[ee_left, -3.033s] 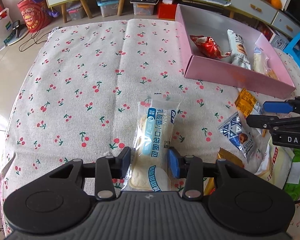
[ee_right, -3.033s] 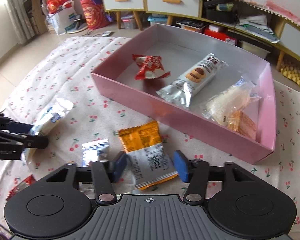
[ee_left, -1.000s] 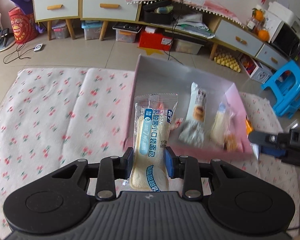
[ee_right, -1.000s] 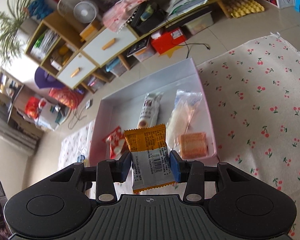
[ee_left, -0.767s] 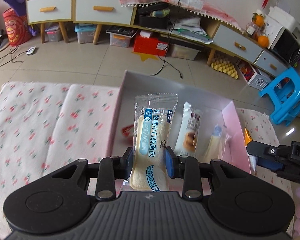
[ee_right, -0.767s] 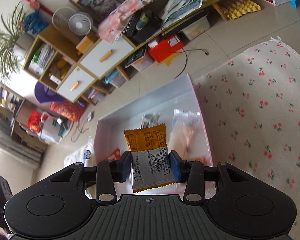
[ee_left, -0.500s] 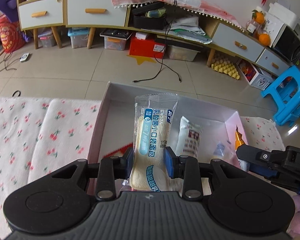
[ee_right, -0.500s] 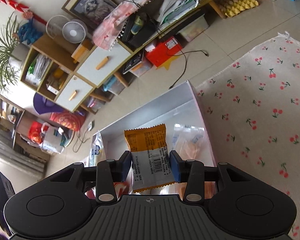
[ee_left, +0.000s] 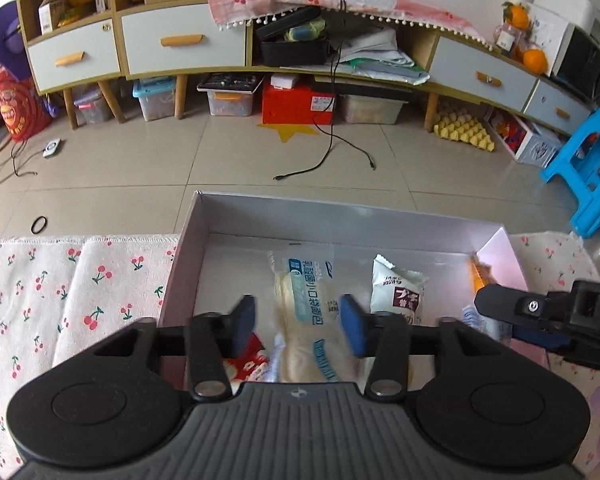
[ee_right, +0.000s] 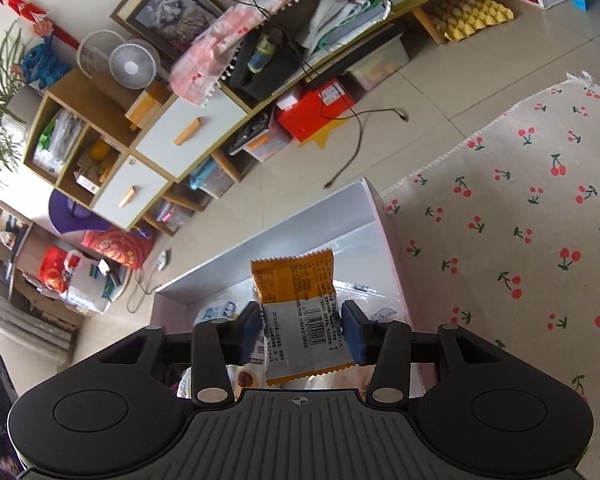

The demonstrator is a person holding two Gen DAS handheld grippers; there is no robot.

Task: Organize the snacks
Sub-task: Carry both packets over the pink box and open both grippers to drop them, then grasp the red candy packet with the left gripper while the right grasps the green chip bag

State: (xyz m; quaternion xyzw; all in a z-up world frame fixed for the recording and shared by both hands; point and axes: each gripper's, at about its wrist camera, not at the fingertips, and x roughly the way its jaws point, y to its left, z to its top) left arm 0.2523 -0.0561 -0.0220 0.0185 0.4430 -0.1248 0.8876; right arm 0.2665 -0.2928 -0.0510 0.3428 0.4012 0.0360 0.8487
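Observation:
The pink box [ee_left: 180, 264] with a silver inside sits on the cherry cloth. My left gripper [ee_left: 298, 326] is open above it, and the white-and-blue bread packet [ee_left: 306, 304] lies loose between its fingers, blurred, over the box floor. A white wafer packet [ee_left: 398, 294] and a red packet [ee_left: 246, 362] lie in the box. My right gripper [ee_right: 302, 334] is shut on the orange-and-white snack packet [ee_right: 300, 312] above the box [ee_right: 384, 240]. It shows at the right of the left wrist view [ee_left: 540, 316].
The cherry-print cloth [ee_right: 520, 220] covers the surface around the box. Beyond the edge is a tiled floor with a black cable [ee_left: 324, 160], a low cabinet with drawers [ee_left: 180, 48], storage bins and a blue stool [ee_left: 588, 172].
My left gripper has opened and let go of the bread packet, which has dropped toward the box floor. Both grippers have moved farther over the box. The right still holds its packet.

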